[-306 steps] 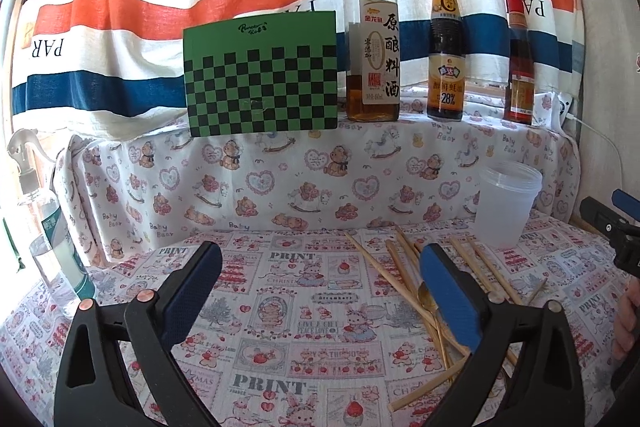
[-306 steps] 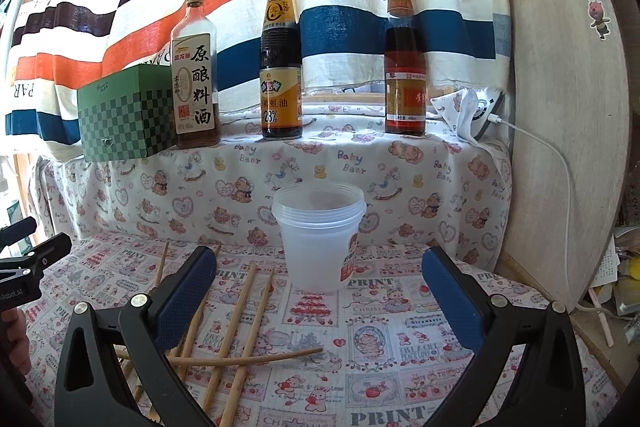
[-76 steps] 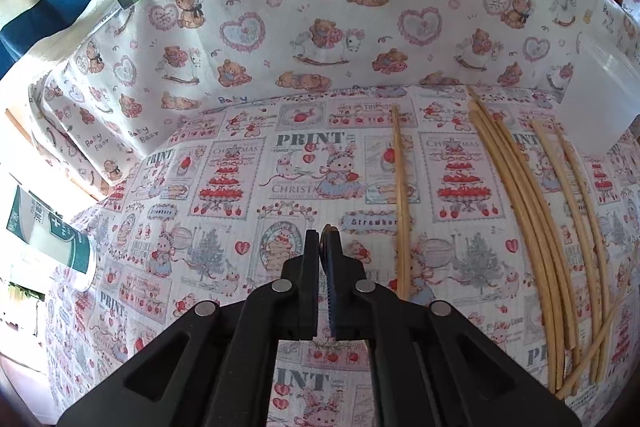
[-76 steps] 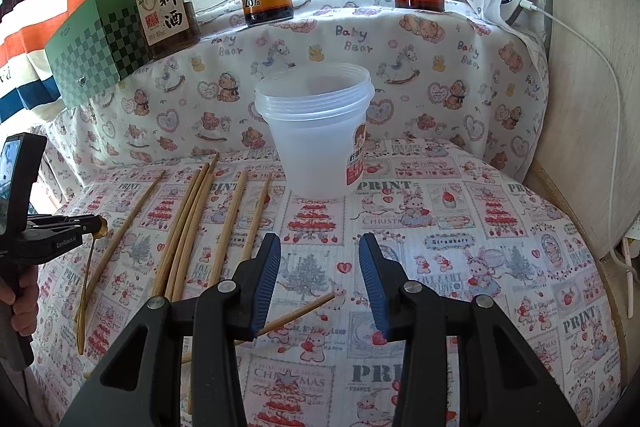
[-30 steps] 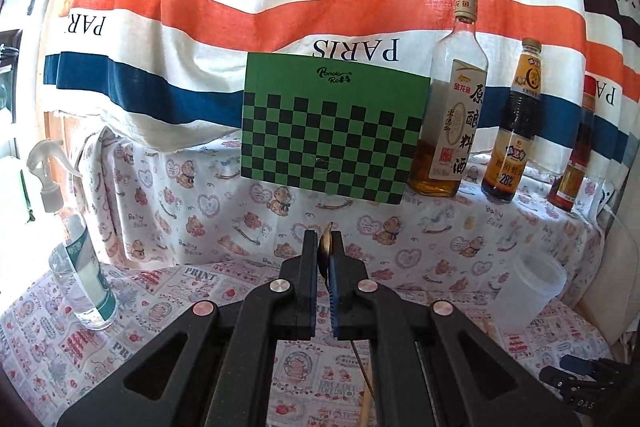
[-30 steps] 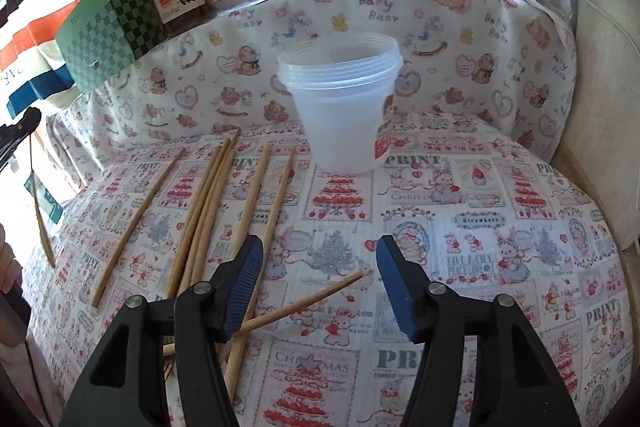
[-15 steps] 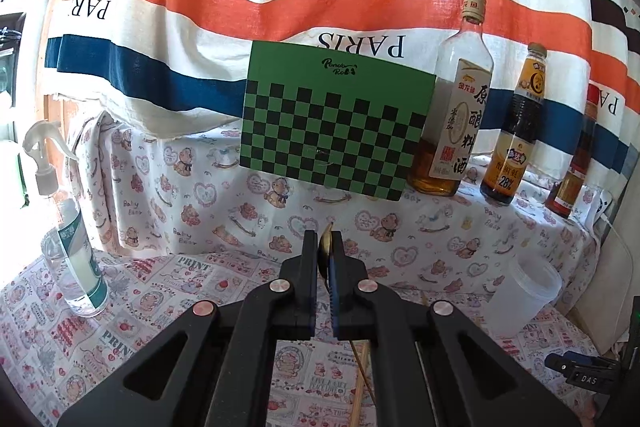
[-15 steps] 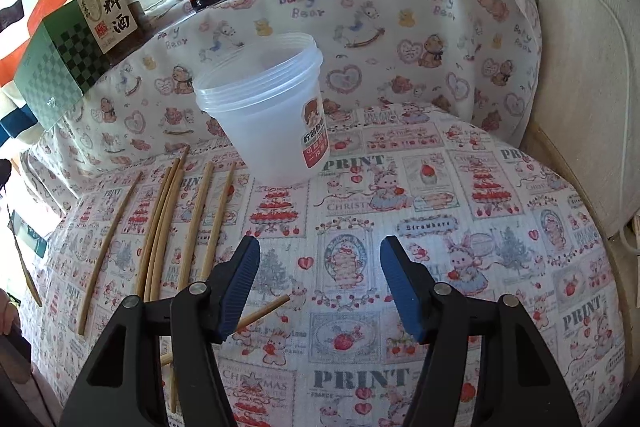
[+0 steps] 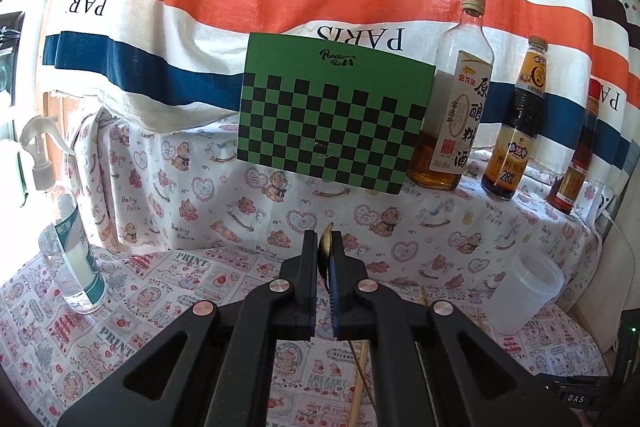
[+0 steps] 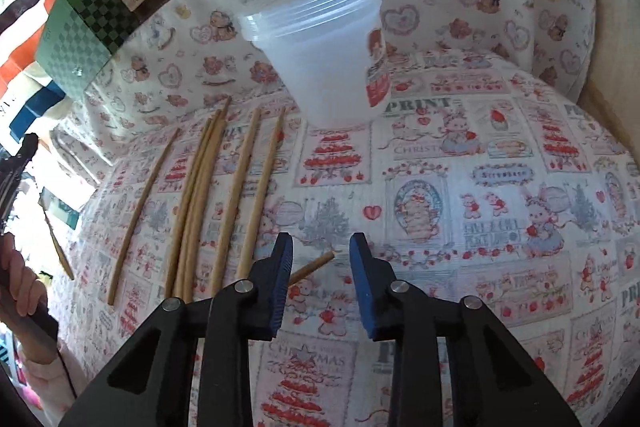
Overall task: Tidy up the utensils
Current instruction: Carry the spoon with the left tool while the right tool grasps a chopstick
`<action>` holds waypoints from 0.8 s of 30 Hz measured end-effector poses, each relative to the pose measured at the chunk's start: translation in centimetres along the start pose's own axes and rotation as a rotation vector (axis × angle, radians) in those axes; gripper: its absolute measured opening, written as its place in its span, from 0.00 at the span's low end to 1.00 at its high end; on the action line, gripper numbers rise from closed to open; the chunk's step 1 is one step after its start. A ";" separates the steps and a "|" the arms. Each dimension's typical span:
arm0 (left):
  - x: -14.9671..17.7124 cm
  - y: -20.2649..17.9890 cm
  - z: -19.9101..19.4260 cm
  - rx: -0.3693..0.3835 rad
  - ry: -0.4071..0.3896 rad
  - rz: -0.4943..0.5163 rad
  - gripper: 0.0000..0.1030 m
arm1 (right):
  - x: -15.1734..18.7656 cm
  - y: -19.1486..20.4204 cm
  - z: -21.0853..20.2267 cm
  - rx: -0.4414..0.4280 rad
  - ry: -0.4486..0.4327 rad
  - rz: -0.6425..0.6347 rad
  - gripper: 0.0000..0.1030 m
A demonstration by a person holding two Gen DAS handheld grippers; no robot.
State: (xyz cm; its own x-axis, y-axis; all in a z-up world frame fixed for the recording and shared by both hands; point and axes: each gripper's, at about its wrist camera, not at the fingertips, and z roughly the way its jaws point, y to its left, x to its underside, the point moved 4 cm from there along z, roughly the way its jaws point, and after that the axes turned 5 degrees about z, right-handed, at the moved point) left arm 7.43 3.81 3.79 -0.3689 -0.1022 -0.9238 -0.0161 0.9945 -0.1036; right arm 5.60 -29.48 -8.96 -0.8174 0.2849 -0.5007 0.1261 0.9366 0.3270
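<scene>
Left wrist: left tongs (image 9: 325, 247) clamped on spoon (image 9: 326, 251), right tongs (image 10: 320, 247) part-open, empty.

Plastic cup (image 10: 324, 55) upright on the surface (image 10: 500, 211) before the shelf, chopsticks (image 10: 208, 195) lying side by side to its left, one chopstick (image 10: 312, 267) crosswise nearer, checkered box (image 9: 332, 119) left of three bottles (image 9: 456, 107) on the shelf, spray bottle (image 9: 68, 247) far left

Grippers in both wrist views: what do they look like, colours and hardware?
Left gripper: matte black plastic scissor-style arms, silver rivets at the pivots, blue ribbed pads on the inner faces. Right gripper: same black arms and rivets, with broad blue ribbed pads. A bare hand with a pink sleeve shows at the right view's edge.
</scene>
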 end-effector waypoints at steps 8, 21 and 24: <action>-0.1 -1.1 -0.6 0.001 -0.007 0.036 0.04 | 0.6 1.1 1.0 -0.124 0.025 0.010 0.17; -1.0 -0.4 -1.7 0.017 -0.027 0.018 0.04 | -0.7 5.9 -11.4 -0.093 -0.469 -0.178 0.10; -1.2 -0.3 -1.8 0.016 -0.033 0.022 0.04 | -1.2 8.4 -15.1 -0.035 -0.561 -0.244 0.07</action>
State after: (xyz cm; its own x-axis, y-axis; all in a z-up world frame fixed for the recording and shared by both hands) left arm 6.14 3.69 5.58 -0.3379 -0.0815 -0.9376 0.0062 0.9960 -0.0888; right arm -0.80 -25.03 6.48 -0.3985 0.1356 -0.9071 -0.0539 0.9838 0.1707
